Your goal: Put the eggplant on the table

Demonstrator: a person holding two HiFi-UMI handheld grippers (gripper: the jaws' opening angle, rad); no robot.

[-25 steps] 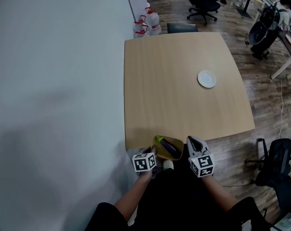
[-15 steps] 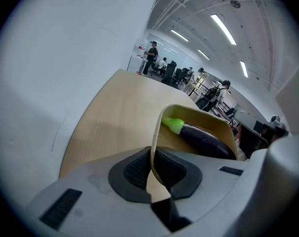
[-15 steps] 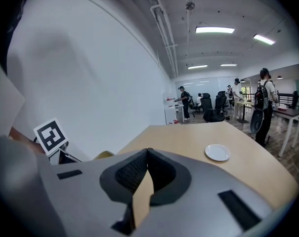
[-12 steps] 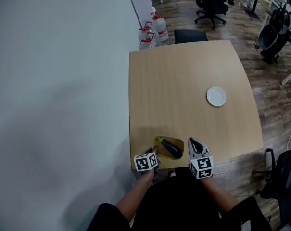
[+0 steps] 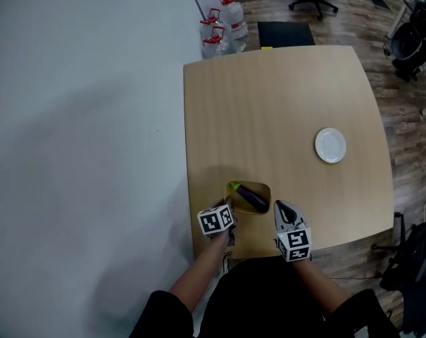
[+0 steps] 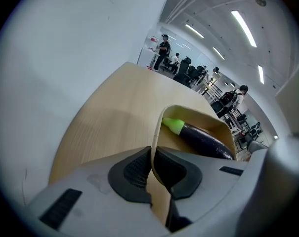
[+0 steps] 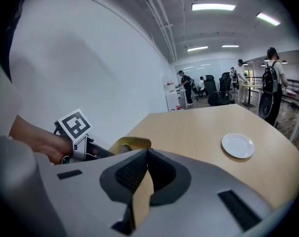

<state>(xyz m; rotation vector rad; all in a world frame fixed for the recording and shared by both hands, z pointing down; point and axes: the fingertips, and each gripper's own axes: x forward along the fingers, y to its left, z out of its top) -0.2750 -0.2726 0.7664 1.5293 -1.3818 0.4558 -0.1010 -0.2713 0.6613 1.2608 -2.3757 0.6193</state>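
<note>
A dark purple eggplant (image 5: 251, 198) with a green stem end lies inside an open tan paper bag (image 5: 263, 186), over the wooden table (image 5: 269, 111) near its front left corner. My left gripper (image 5: 229, 207) is shut on the bag's left rim; in the left gripper view the rim (image 6: 157, 132) runs between the pads of this gripper (image 6: 153, 159), and the eggplant (image 6: 206, 139) shows beyond. My right gripper (image 5: 280, 207) is shut on the right rim. The right gripper view has a strip of bag (image 7: 132, 143) pinched in that gripper (image 7: 145, 172).
A small white plate (image 5: 330, 146) lies on the table's right side, also in the right gripper view (image 7: 237, 146). A grey wall runs along the table's left. Water jugs (image 5: 223, 23) and a dark chair (image 5: 286, 32) stand beyond the far edge. An office chair (image 5: 417, 259) stands at the right.
Both grippers have carried the bag with the eggplant forward, from the table's near edge to over the tabletop. The grips on the rim have not changed.
</note>
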